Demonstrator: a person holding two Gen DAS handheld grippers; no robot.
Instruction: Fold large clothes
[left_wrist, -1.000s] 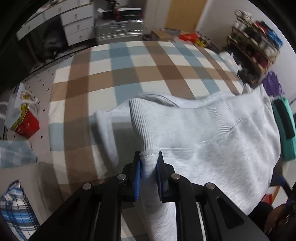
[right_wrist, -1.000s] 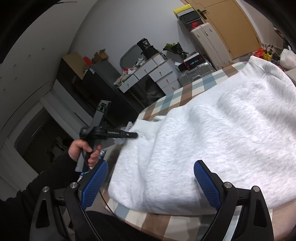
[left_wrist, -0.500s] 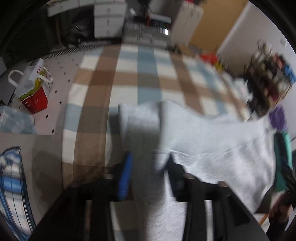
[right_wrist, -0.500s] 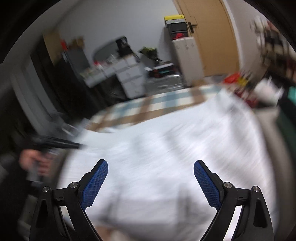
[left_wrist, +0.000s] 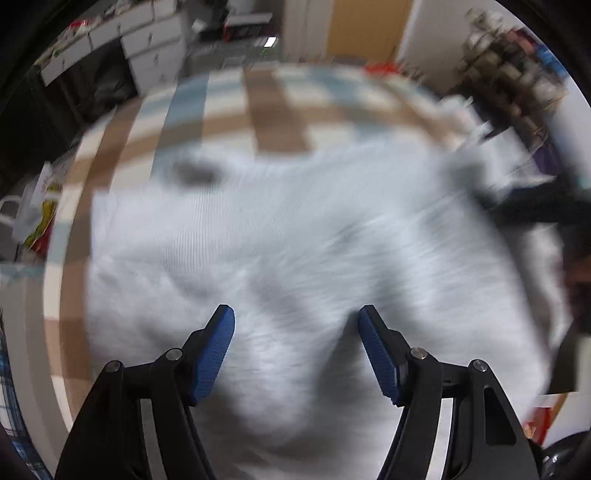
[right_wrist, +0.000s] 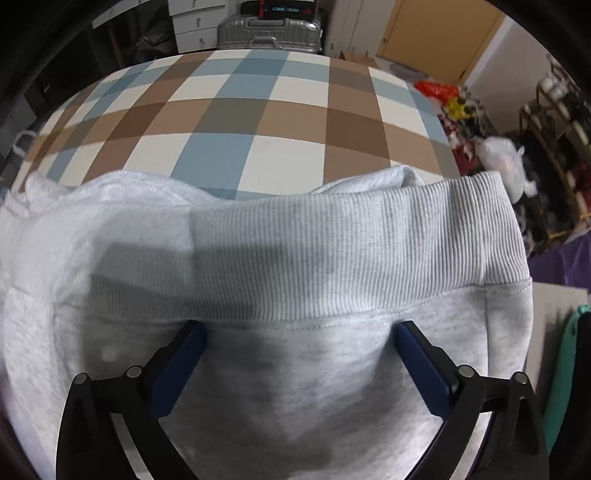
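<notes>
Both tongs hang spread and empty over the grey sweatshirt (right_wrist: 295, 369). Left tongs (left_wrist: 295, 325) have just been opening, nothing between them. Right tongs (right_wrist: 299, 343) sit nearer the ribbed hem (right_wrist: 332, 254), which runs crosswise just ahead.

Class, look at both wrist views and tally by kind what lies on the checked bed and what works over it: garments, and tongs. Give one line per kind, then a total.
Grey sweatshirt: 1
Tongs: 2, the left tongs and the right tongs, both open over the fabric
Total: 3
</notes>
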